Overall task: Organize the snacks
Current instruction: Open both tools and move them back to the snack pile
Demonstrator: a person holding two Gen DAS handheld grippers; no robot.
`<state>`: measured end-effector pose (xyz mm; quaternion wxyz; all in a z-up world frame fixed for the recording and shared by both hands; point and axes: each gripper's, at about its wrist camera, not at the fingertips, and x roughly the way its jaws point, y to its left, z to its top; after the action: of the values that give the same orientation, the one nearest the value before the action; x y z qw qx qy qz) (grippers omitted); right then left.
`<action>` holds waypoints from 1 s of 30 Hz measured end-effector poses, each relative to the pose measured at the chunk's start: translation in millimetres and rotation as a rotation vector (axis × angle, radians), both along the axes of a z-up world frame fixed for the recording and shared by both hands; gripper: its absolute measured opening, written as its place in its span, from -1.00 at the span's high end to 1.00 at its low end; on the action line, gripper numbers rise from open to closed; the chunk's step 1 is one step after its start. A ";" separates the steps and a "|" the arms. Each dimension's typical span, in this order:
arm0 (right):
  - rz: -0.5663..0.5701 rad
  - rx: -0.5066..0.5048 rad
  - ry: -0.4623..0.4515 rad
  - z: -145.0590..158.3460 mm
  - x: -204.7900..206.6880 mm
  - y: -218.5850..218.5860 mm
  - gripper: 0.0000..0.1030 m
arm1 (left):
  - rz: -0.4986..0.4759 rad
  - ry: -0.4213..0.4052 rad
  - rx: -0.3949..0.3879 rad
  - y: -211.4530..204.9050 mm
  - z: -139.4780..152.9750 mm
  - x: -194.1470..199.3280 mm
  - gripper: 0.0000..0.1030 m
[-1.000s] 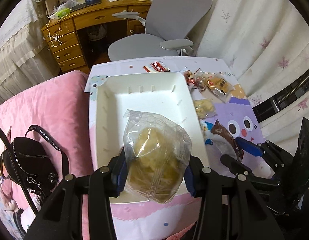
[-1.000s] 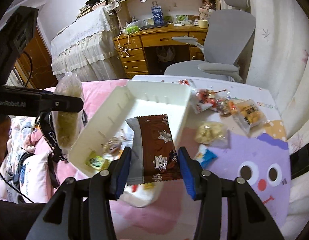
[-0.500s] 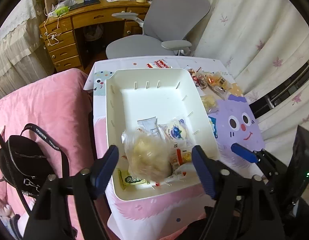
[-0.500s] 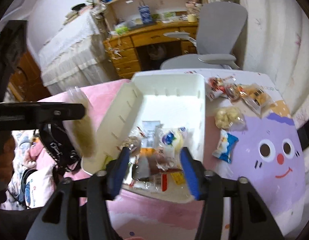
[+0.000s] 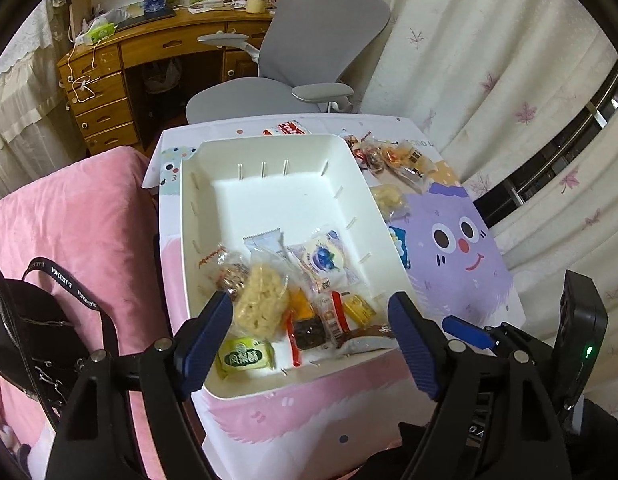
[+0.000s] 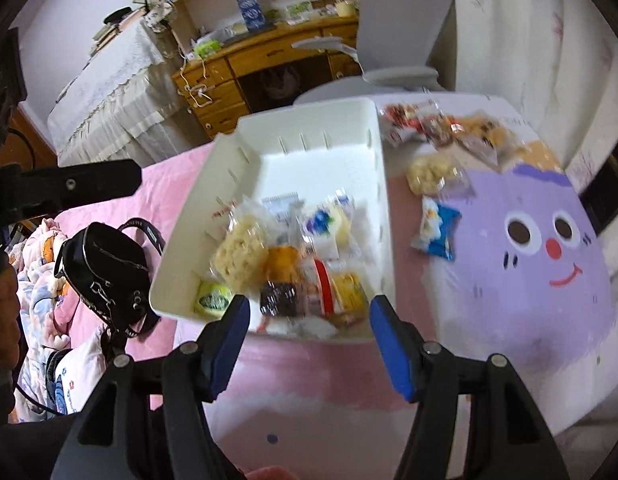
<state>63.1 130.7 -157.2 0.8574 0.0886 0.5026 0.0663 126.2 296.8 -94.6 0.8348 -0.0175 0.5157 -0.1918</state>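
Both tongs, left (image 5: 309, 338) and right (image 6: 309, 342), gape empty above the snacks (image 5: 293, 296) (inside the tray (image 5: 277, 184)).

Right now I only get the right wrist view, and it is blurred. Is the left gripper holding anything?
Observer: No. The left gripper is open and empty, with its fingers over the near end of the white bin.
Operator: Good. Are there any snacks behind the bin's far wall that I cannot see?
Observer: Yes. A red and white packet lies on the table just behind that wall, which hides it from your camera.
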 end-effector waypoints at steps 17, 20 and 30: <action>-0.052 0.050 0.109 -3.4 -8.1 -135.5 -0.22 | 0.076 -0.019 -0.011 -99.8 -9.5 -42.1 -0.53; -0.035 0.043 0.118 -2.8 -7.3 -161.7 -0.25 | 0.096 -0.036 -0.006 -129.2 -9.5 -46.5 -0.53; 0.042 0.021 0.140 -9.0 -0.2 -243.9 -0.27 | 0.199 -0.101 -0.001 -206.6 -17.3 -65.3 -0.53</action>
<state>62.8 -113.2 -166.1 0.8176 0.0915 0.5624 0.0833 60.9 90.3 -111.9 0.8747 -0.0592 0.4686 -0.1090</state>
